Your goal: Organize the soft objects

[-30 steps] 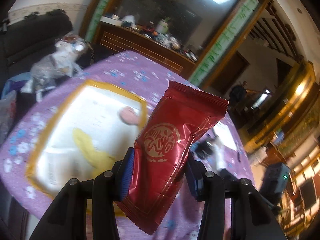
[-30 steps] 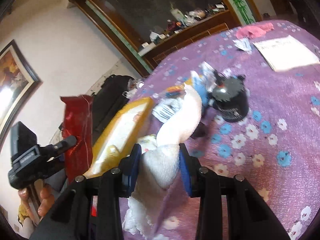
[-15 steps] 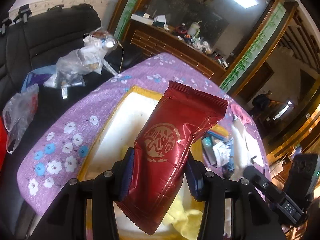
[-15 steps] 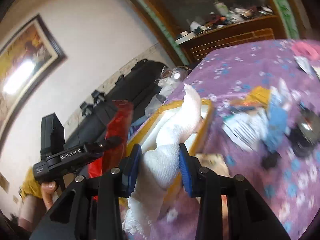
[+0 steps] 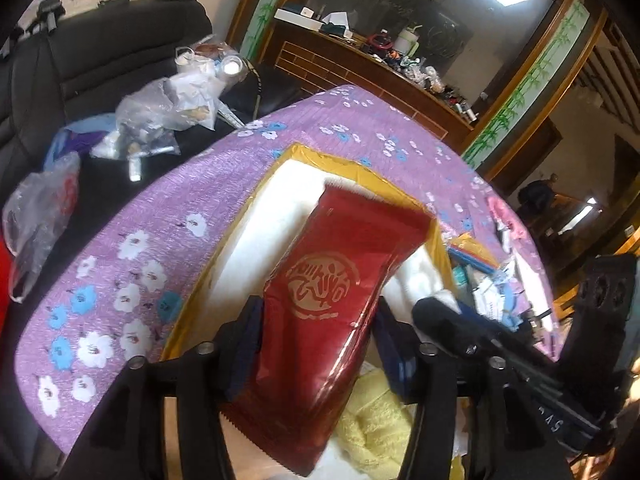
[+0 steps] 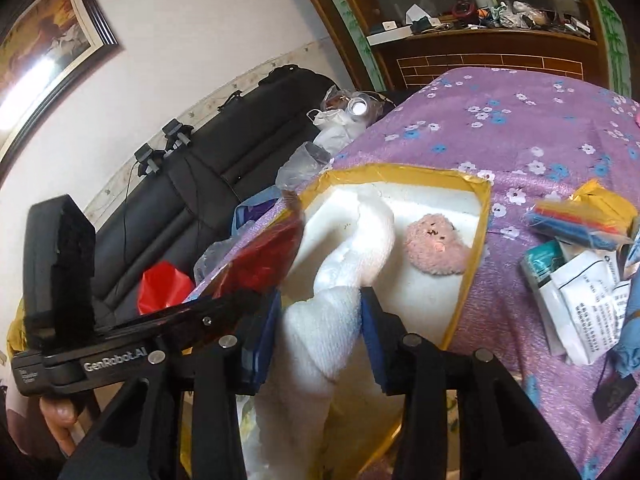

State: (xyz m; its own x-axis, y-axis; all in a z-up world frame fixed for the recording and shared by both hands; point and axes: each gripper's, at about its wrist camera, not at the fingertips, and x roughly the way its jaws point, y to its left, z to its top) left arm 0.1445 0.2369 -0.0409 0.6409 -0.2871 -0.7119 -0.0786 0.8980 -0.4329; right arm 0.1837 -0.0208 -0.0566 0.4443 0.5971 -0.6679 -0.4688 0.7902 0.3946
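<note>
A white foam tray (image 5: 296,152) with a gold rim lies on the purple tablecloth. It holds a pink plush (image 6: 434,246) and a yellow cloth (image 5: 376,412). My left gripper (image 5: 320,340) hangs over the tray, jaws opening. The red foil packet (image 5: 332,304) stands blurred between its pads, with thin gaps at both sides. My right gripper (image 6: 320,320) is over the tray's near end (image 6: 400,170), jaws opening too. A white towel (image 6: 332,300) is between its pads and touches them, its top leaning over the tray. The red packet (image 6: 264,256) shows at the right gripper's left.
The flowered tablecloth (image 5: 160,240) drops off at the left to a black sofa (image 5: 100,48) strewn with plastic bags (image 5: 160,120). Loose packets and papers (image 6: 580,280) lie right of the tray. A wooden cabinet (image 6: 480,60) stands behind. A hand (image 6: 56,412) grips the left tool.
Both grippers have swung in over the tray and sunk toward it. The left jaws stand wider and the red packet has loosened. The right jaws have spread slightly around the towel.
</note>
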